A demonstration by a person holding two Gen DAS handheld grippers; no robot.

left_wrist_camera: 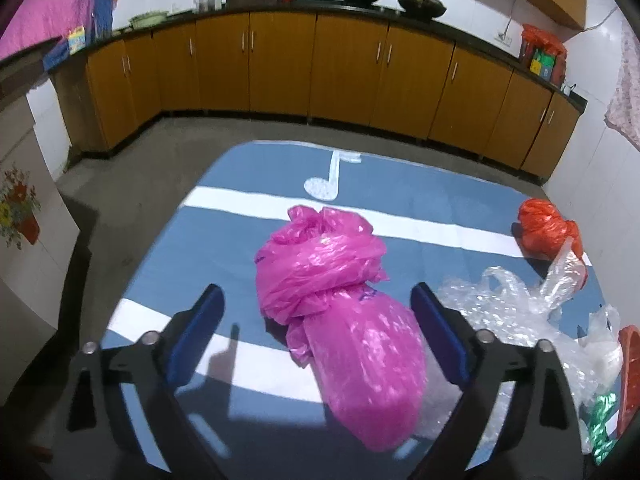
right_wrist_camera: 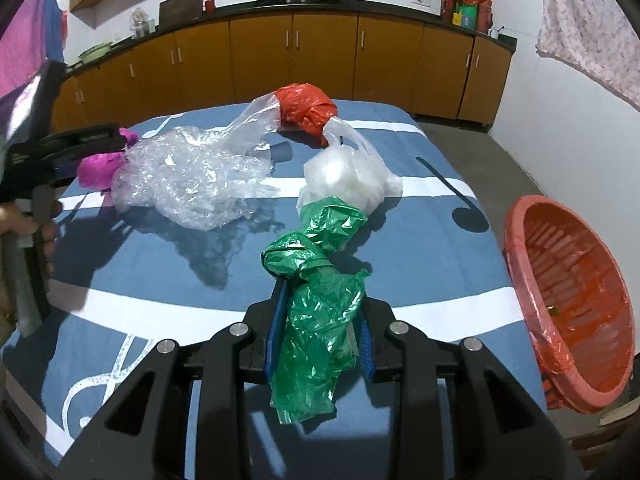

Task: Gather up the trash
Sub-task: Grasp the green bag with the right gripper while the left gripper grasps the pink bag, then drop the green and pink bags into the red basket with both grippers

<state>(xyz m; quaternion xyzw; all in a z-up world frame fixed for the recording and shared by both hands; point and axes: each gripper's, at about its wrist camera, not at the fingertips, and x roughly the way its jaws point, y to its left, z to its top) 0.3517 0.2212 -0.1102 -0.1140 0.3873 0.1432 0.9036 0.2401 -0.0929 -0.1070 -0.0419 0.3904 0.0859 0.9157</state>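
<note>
Trash bags lie scattered over the blue bedsheet point(right_wrist_camera: 400, 240), with the red basket point(right_wrist_camera: 568, 300) waiting at its right edge. Your right gripper point(right_wrist_camera: 320, 312) pinches the green bag point(right_wrist_camera: 316, 280) between its fingers, just left of the basket. Your left gripper point(left_wrist_camera: 320, 312), fingers spread wide, straddles the pink bag point(left_wrist_camera: 340, 300), farthest from the basket, without pressing on it. Between them sit the clear wrap point(right_wrist_camera: 188, 180), white bag point(right_wrist_camera: 348, 176) and orange bag point(right_wrist_camera: 304, 108). Pickup is under way: next, judge the carry right into the basket, and close the left fingers on pink.
</note>
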